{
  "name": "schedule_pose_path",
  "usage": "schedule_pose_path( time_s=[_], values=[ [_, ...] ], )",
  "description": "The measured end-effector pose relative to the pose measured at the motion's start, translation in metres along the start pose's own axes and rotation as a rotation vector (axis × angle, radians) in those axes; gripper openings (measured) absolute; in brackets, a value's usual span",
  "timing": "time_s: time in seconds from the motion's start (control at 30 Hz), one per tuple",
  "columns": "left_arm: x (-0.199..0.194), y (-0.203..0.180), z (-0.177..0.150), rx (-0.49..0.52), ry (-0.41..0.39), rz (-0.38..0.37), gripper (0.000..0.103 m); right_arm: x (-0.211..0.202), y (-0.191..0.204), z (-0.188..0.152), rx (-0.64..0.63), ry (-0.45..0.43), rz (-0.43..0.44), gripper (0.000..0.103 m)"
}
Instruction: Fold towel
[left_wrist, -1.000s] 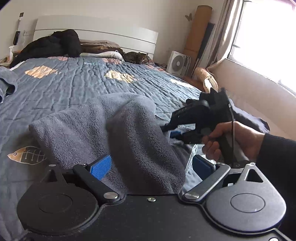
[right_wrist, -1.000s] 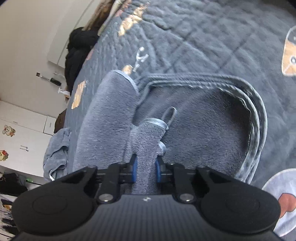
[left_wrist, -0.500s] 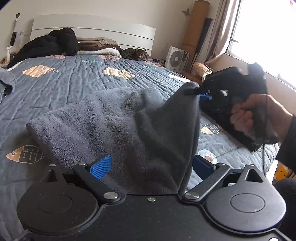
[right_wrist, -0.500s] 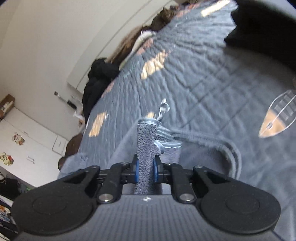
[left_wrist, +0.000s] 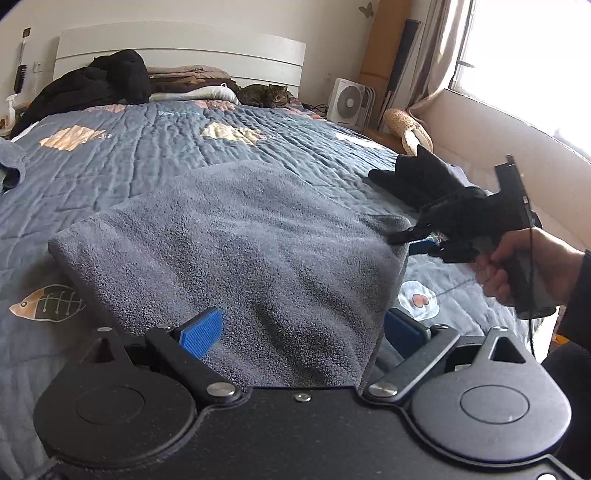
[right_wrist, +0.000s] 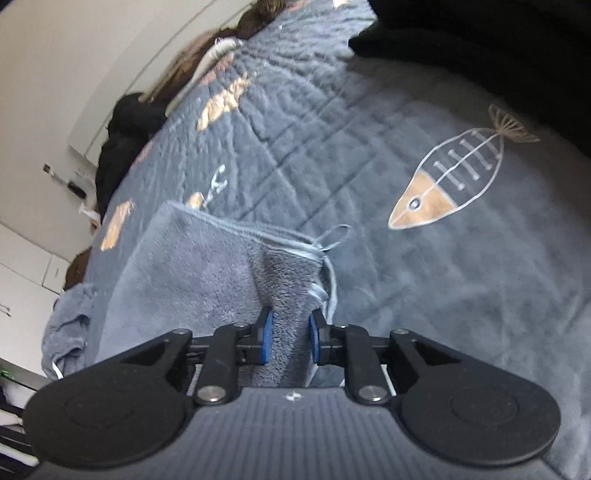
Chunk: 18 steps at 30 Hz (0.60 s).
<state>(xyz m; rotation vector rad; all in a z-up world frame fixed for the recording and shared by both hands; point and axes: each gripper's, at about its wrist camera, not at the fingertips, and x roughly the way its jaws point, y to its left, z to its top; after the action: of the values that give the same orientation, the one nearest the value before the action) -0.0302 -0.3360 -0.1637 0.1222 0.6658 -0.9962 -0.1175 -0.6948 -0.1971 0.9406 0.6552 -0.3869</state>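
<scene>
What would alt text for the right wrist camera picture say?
A handheld right gripper pinches a bunched corner of a grey towel, its small hanging loop sticking out, above a dark blue quilted bedspread printed with a fish.

We see daylight flooding in from a window (left_wrist: 524, 55) at the upper right of the left wrist view, blown out to white glare. The bed quilt (left_wrist: 147, 155) is evenly lit with soft shadows. Both fisheye views bend straight lines and darken at the corners. The right wrist view is softly blurred throughout, and a black shape (right_wrist: 498, 48) at its top right shows no detail.
</scene>
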Motion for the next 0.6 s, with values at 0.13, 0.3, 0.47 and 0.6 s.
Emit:
schedule_pose_path(
  time_s=[0.13, 0.3, 0.47, 0.6],
  values=[
    [0.000, -0.002, -0.001, 0.011, 0.004, 0.001, 0.094, -0.008, -0.004, 0.002, -0.013, -0.026, 0.006, 0.027],
    [-0.001, -0.001, -0.002, 0.007, 0.005, 0.010, 0.094, -0.022, -0.006, 0.010, 0.027, -0.110, 0.003, 0.041],
    [0.000, -0.003, -0.003, 0.017, 0.013, 0.011, 0.094, -0.023, -0.001, 0.012, 0.020, -0.091, -0.006, 0.057],
    [0.000, -0.003, -0.004, 0.022, 0.016, 0.013, 0.094, -0.028, 0.005, 0.006, 0.051, -0.075, 0.075, 0.057]
  ],
)
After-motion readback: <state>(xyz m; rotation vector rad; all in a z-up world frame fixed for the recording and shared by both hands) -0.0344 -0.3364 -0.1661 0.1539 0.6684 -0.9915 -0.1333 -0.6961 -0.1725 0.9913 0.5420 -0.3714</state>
